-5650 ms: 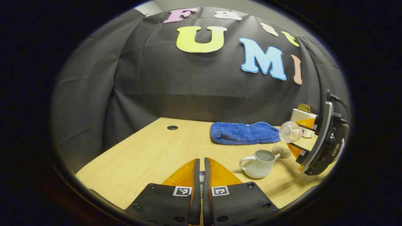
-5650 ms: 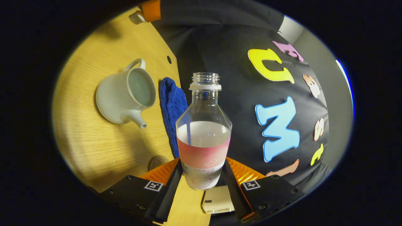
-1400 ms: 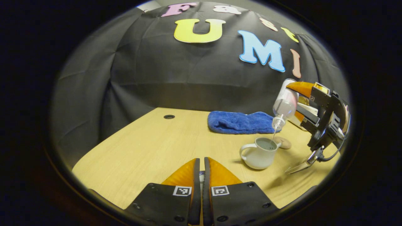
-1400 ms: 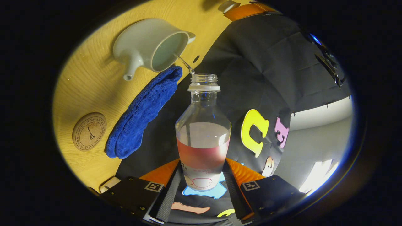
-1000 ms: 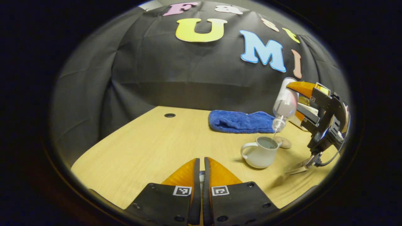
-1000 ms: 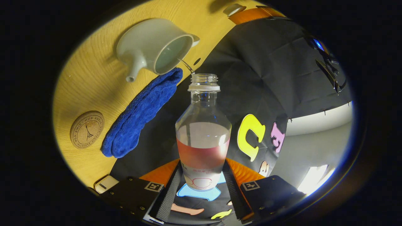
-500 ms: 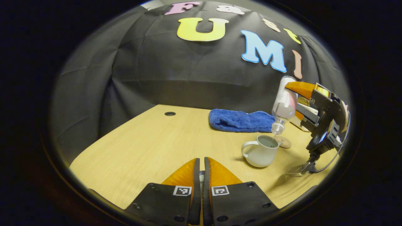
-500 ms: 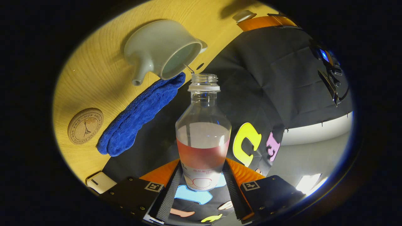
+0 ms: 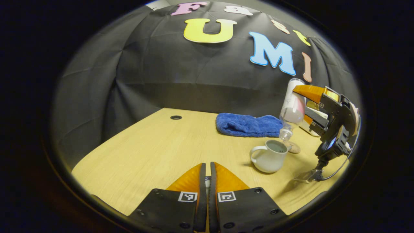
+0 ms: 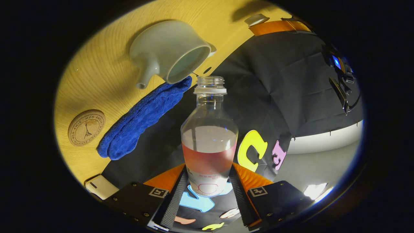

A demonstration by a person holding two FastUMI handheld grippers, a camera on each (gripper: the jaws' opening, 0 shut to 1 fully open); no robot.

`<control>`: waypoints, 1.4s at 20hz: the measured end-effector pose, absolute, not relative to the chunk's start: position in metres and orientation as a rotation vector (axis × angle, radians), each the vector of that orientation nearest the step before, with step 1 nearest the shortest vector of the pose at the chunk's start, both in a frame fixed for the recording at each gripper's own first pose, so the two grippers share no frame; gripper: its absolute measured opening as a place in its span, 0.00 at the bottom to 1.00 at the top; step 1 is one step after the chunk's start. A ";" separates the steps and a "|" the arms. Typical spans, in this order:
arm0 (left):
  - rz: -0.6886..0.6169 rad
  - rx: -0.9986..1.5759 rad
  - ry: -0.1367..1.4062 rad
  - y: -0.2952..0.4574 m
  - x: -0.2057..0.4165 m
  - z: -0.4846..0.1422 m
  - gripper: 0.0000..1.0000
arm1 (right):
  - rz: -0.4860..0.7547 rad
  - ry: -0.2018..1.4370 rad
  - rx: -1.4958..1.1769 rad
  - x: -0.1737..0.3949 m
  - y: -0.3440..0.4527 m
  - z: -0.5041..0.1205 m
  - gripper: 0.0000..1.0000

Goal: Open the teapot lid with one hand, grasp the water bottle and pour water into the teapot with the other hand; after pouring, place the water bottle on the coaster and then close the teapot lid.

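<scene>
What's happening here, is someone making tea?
Nearly. The right gripper clamps a water bottle, tipped steeply mouth-down over the open white teapot on the table, with a thin trickle at its mouth. The left gripper, closed on the small lid, waits aside. The cork coaster lies bare.

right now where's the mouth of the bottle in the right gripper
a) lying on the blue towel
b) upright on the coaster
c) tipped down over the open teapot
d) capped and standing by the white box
c: the right gripper holds the water bottle tilted, its open mouth just above the lidless teapot; the coaster lies bare.
</scene>
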State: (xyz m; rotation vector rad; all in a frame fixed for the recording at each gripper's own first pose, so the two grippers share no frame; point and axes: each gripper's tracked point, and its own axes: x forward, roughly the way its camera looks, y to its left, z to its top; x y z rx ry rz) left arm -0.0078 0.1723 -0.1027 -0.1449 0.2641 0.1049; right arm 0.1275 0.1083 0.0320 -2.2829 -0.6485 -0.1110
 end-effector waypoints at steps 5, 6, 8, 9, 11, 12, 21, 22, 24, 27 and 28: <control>0.110 -0.148 0.264 0.174 -0.007 -0.103 0.09 | -0.125 -0.638 -2.275 0.127 0.107 0.032 0.76; 0.110 -0.149 0.263 0.174 -0.009 -0.103 0.09 | -0.117 -0.615 -2.257 0.127 0.105 0.030 0.76; 0.109 -0.155 0.261 0.175 -0.008 -0.102 0.09 | -0.047 -0.483 -2.134 0.136 0.094 0.023 0.76; 0.110 -0.158 0.260 0.174 -0.008 -0.102 0.09 | -0.016 -0.424 -2.056 0.140 0.089 0.019 0.76; 0.114 -0.156 0.261 0.175 -0.008 -0.102 0.09 | 0.022 -0.335 -1.897 0.148 0.078 0.018 0.76; 0.115 -0.157 0.262 0.177 -0.008 -0.102 0.10 | 0.038 -0.294 -1.819 0.151 0.066 0.016 0.76; 0.113 -0.151 0.259 0.172 -0.007 -0.099 0.10 | 0.216 -0.006 -1.102 0.154 0.048 -0.023 0.77; 0.112 -0.150 0.259 0.171 -0.007 -0.098 0.10 | 0.234 0.018 -1.030 0.155 0.047 -0.029 0.77; 0.112 -0.151 0.257 0.169 -0.006 -0.098 0.10 | 0.269 0.074 -0.877 0.156 0.046 -0.039 0.77; 0.109 -0.150 0.253 0.166 -0.005 -0.095 0.10 | 0.317 0.130 -0.651 0.160 0.056 -0.046 0.77; 0.107 -0.149 0.253 0.166 -0.004 -0.094 0.10 | 0.330 0.138 -0.578 0.163 0.060 -0.047 0.77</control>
